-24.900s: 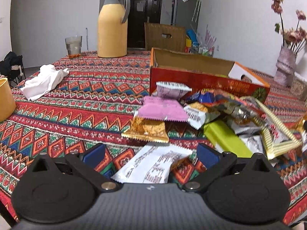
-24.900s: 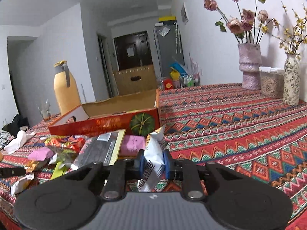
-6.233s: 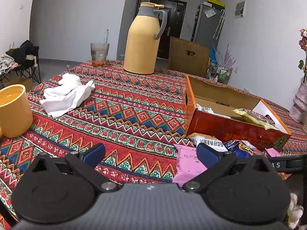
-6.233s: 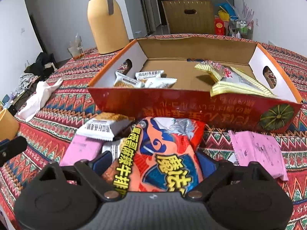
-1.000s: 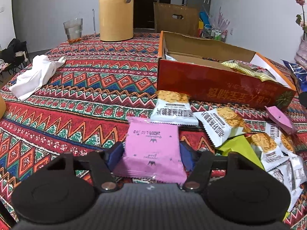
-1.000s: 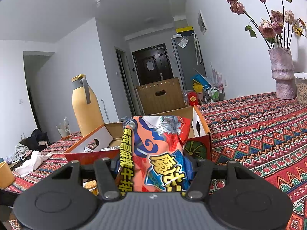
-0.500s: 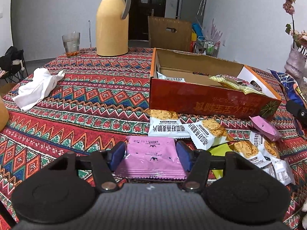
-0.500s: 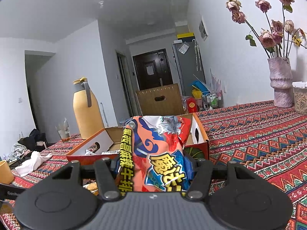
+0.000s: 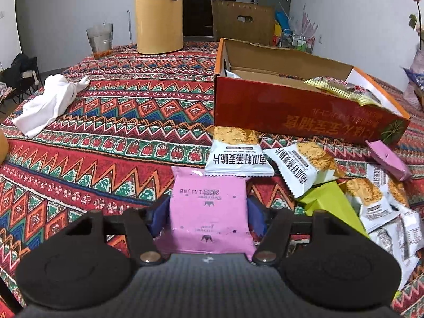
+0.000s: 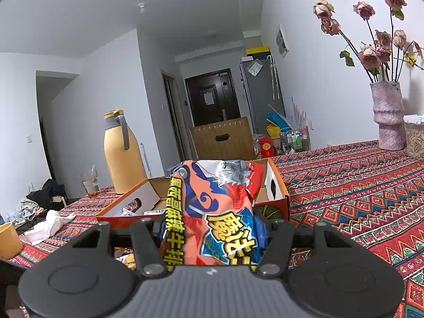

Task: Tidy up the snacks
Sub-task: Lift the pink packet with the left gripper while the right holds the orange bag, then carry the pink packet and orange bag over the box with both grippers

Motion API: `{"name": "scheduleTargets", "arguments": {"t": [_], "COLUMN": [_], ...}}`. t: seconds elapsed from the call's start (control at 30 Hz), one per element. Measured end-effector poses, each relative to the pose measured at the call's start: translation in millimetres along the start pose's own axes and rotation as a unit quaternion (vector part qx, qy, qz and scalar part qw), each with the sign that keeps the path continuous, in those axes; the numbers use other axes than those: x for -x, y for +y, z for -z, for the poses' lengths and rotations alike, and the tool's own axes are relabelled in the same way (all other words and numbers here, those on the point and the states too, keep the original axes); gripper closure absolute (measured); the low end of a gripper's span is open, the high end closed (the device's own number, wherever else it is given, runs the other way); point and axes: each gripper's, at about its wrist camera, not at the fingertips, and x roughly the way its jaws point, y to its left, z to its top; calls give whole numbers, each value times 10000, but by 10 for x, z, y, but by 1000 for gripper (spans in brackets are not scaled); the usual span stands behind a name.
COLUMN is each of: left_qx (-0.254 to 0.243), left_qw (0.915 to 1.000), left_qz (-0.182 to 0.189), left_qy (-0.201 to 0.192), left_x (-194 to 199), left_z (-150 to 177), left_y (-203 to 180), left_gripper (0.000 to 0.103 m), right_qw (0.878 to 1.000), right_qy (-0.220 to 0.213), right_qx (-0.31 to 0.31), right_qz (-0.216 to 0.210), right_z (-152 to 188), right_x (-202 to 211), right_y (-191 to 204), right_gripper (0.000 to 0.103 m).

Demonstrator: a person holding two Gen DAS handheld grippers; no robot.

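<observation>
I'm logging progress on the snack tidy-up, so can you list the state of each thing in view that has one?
left gripper: shut on the pink packet.
right gripper: shut on the orange snack bag, held upright.
red box: open, partly filled with snacks.
white oat-crisp packets: loose on the tablecloth, outside the box.
green packet: lying among them.
yellow jug: upright.
glass: upright.
white cloth: crumpled.
</observation>
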Motion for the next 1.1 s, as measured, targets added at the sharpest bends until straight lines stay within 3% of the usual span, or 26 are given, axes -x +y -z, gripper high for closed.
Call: {"name": "scheduleTargets", "arguments": {"t": [0.23,0.57,1.1], "left_qx": [-32,-58,-106], "left_qw": [9994,9934,9881], "left_qz": [126,375,489], "left_qy": [-307,-1082,-1456], "left_x": [242,700,447], "left_z": [15,-303,-1084], "left_y": [22,-33,-395], "left_gripper": [40,40,40], "right_qw": [10000,9999,9996], "right_qy": [-36,-119,-108], "right_qx": [28,74,250], "right_qz": [-15,-54,16], "right_z": [-20,-168,-668], "right_x": [42,23,-589], "right_y": [18,77,119], "right_gripper": [45,45,45]}}
